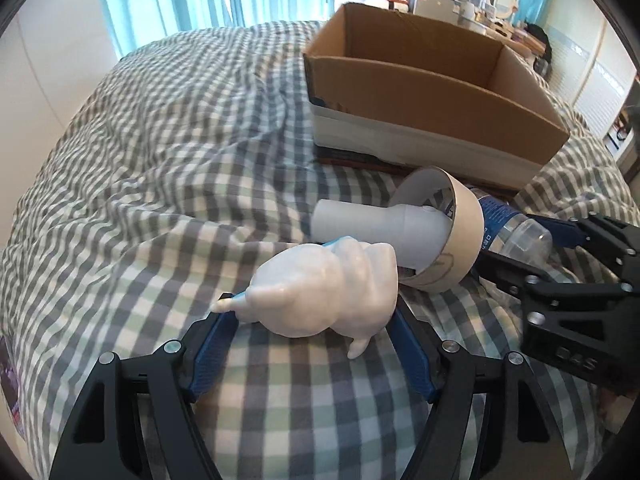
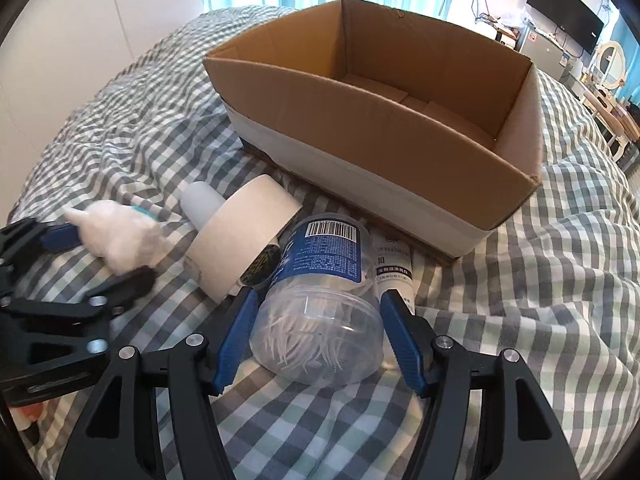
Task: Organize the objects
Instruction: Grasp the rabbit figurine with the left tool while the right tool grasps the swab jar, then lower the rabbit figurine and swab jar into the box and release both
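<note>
Box [image 2: 384, 152] sits open beyond the clutter as drop target; left gripper [image 1: 316, 320] brackets figurine [image 1: 324, 292], right gripper [image 2: 316, 320] brackets jar [image 2: 320, 300], both jaws apart, likely pre-grasp.

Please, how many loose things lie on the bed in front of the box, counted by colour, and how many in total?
White: 3, the figurine, the cylinder through the tape roll, and the tube.
Beige: 1, the tape roll.
Clear with blue label: 1, the jar.
Total: 5. The cardboard box is not counted.
</note>
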A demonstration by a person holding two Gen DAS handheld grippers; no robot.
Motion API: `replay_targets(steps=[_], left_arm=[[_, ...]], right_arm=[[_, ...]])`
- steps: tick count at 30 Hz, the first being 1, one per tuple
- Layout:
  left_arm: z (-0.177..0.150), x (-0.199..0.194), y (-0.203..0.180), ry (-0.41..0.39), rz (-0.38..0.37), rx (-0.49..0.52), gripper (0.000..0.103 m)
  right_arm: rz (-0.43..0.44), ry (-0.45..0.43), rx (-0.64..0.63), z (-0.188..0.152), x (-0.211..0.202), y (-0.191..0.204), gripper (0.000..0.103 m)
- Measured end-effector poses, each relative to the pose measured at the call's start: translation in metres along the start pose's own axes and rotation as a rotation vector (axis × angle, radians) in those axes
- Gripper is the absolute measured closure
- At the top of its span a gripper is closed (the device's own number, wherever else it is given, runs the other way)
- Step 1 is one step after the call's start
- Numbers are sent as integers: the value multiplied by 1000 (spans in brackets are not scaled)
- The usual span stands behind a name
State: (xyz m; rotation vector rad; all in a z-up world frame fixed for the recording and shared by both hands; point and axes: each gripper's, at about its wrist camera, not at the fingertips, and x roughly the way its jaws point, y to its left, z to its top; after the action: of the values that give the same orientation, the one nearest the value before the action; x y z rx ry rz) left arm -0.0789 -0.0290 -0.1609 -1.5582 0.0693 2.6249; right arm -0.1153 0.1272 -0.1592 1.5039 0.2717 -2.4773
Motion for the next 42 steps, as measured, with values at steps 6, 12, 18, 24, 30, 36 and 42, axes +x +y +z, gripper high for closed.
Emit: replay_targets(steps=[6,12,18,24,30,36,42], left_arm=[[-6,-16,-4,-32,5,9,27],[-8,-36,-6,-74,8,14,27],[-8,-65,-10,-144,8,13,27],[-5,-101,-15,-228,8,15,27],[13,-136,-22,-314,-3,46,27],[61,-158,-31,-387,8,119,27],[124,-155,-40,-431,-10,158,27]], right_arm=[[-27,8,-9,-1,-2,2,40],[-26,-56,14,-5,-34,-1,40],[-43,-124,3,-7,-69,7,40],[-63,-199,-29,-18,-113,14,40],[-86,-293,-43,-14,-159,16,40],[-135,-384,-67,15,-194,8,40],[-143,-434,-41,68,-203,-18,40]])
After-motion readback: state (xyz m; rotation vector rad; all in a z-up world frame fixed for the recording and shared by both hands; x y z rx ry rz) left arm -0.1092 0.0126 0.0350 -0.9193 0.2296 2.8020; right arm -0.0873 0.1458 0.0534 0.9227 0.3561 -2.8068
